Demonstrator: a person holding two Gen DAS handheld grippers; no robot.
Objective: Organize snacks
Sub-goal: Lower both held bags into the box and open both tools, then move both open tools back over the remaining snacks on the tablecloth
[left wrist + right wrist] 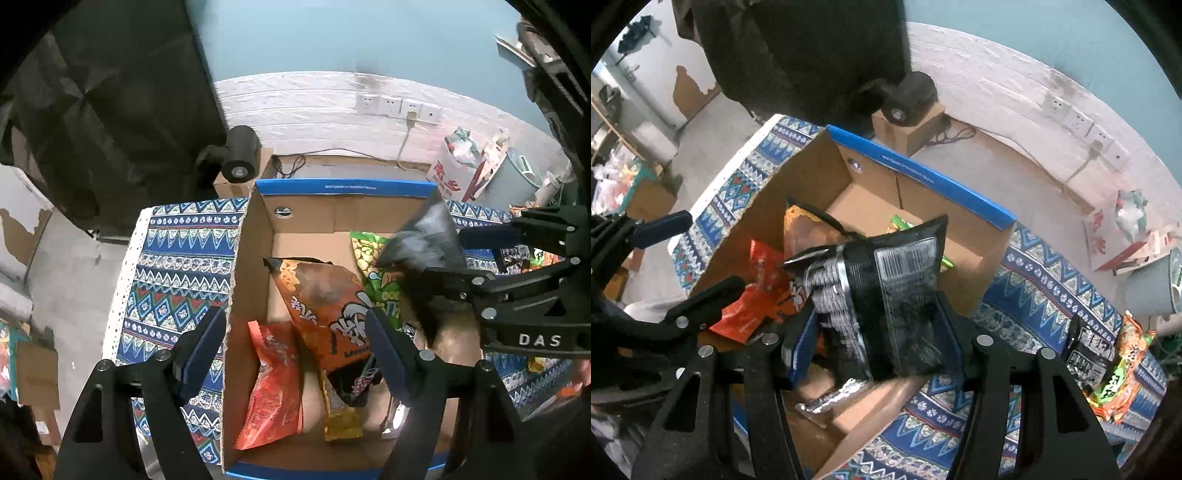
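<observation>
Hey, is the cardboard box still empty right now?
No. The cardboard box already holds several snack bags, among them an orange bag, a red bag and a green bag.

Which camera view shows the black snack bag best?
The right wrist view: the black bag fills the middle, label side visible, between the right hand-held gripper's fingers. The left wrist view shows it only blurred, at the right.
</observation>
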